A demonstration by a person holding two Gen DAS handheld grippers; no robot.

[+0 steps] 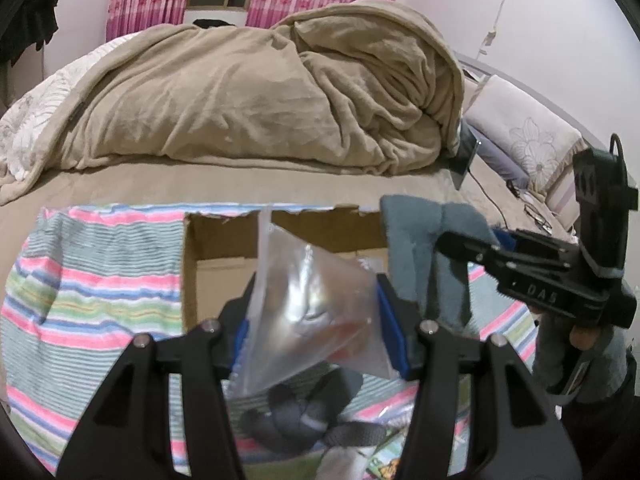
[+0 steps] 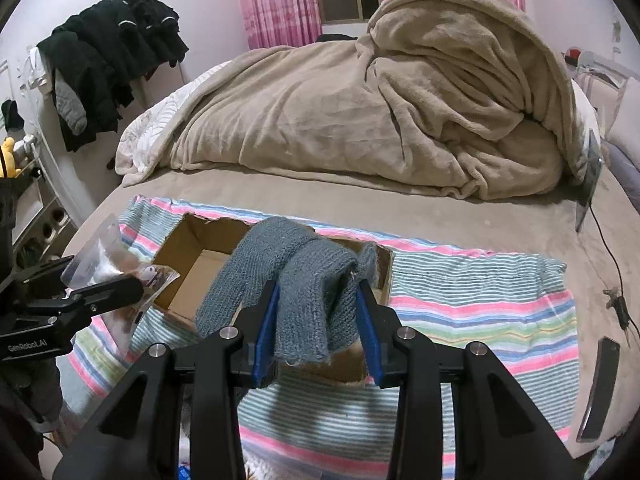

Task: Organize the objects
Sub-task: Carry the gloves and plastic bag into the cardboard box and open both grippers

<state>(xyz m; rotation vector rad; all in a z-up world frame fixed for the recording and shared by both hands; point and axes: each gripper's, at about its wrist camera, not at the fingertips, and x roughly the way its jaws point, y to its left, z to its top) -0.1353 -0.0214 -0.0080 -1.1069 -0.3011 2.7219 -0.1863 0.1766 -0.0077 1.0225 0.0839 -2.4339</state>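
Left wrist view. The left gripper point(image 1: 316, 320) is pinching a clear plastic bag point(image 1: 308, 312) between its blue pads, holding it in the air in front of the open cardboard box point(image 1: 224, 272). The box is sitting on a striped towel point(image 1: 92, 280) spread over the bed. To the right, the right gripper point(image 1: 464, 246) is gripping a grey knitted cloth point(image 1: 408, 248) just beside the box's right wall. Below the bag, dark straps point(image 1: 296, 420) and a printed packet point(image 1: 384, 462) are lying on the towel, apparently not yet sorted.

Right wrist view. The right gripper point(image 2: 318, 320) is clamping the grey knitted cloth point(image 2: 296, 276), which is draping over the cardboard box point(image 2: 188, 264). The left gripper point(image 2: 132, 284) is entering from the left, holding the clear plastic bag point(image 2: 104, 256) near the box's left corner. The part of the box floor that is showing is bare.

Progress. Both items are lifted but neither is in the box, so the sorting seems to be at an early stage; releasing both and collecting the leftovers is remaining.

Differences. Only the left view is showing the leftover straps and packet; only the right view is showing the box floor, the dark clothes point(image 2: 108, 64) hanging at the wall, and a flat dark object point(image 2: 600, 388) at the bed's right edge.
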